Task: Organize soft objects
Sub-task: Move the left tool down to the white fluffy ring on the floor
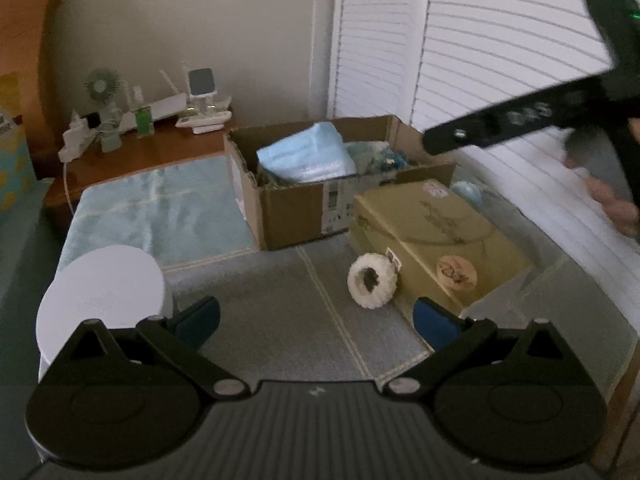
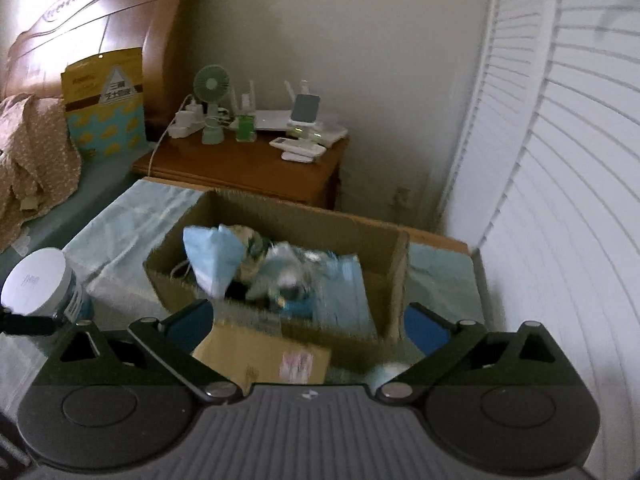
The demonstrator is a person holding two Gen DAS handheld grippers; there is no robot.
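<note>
Both grippers are released, fingers wide apart and holding nothing. The left gripper (image 1: 316, 320) hangs over a grey mat (image 1: 280, 320), where a white fluffy ring (image 1: 372, 285) lies touching a closed yellow-brown box (image 1: 436, 240). The right gripper (image 2: 308, 328) is above the open cardboard box (image 2: 288, 216), which contains light blue soft things (image 2: 216, 256). Farther stands a wooden nightstand (image 2: 248, 168) with a small fan (image 2: 211, 100), against a beige wall (image 2: 340, 40); white slatted doors (image 2: 560, 200) are at the right.

We are seeing a wooden nightstand (image 2: 244, 168) standing against the beige wall (image 2: 340, 40), 1 carved headboard (image 2: 96, 28) left of it, white louvered doors (image 2: 560, 180) right.
</note>
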